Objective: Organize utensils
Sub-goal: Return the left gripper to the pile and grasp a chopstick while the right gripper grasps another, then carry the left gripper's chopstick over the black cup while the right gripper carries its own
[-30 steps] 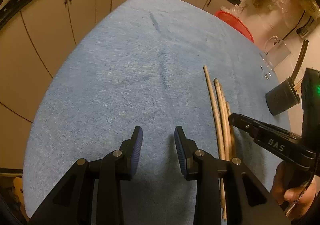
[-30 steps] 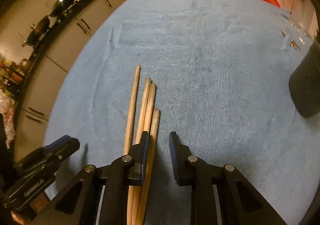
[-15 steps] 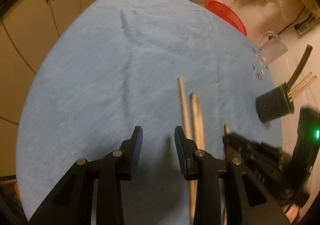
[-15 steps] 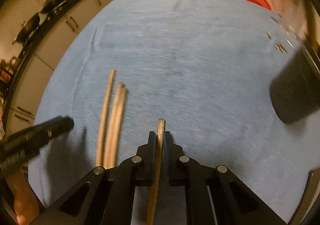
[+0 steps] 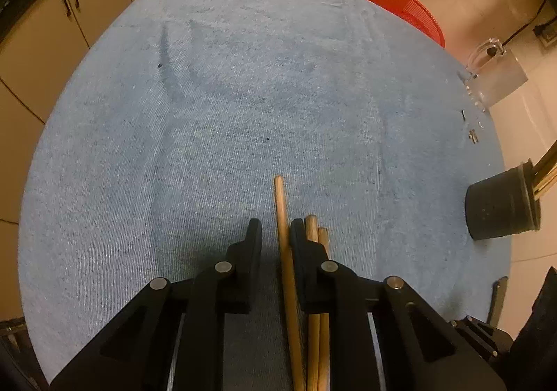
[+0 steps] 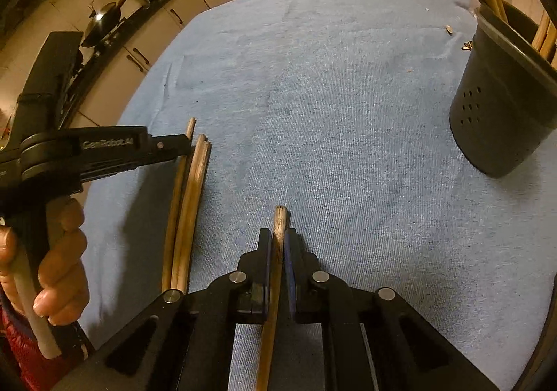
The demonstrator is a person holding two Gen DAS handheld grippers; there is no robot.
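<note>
The right gripper (image 6: 277,244) is clamped tight on one wooden stick (image 6: 275,262), its blue pads pressing both sides; the stick's tip pokes out just past the fingertips, above the blue cloth (image 6: 330,119).

The left gripper (image 5: 275,234) is narrowly open and its jaws are closing. One stick (image 5: 283,234) runs between them, lying against the inner face of the right-hand finger, with a clear gap to the left-hand finger. Two more sticks (image 5: 315,237) lie side by side on the cloth just outside that right-hand finger, partly under it. From the right wrist, a hand (image 6: 59,251) grips the left gripper's handle.

Count: four loose sticks, one held by the right gripper and three at the left.

Farther right stands one dark holder (image 6: 501,105) with small holes in its wall, upright on the cloth, with several sticks already in it; their number cannot be told. At the far edge of the table sit one red basket (image 5: 403,8) and one clear jug (image 5: 494,77), with a few small bits near the jug.
</note>
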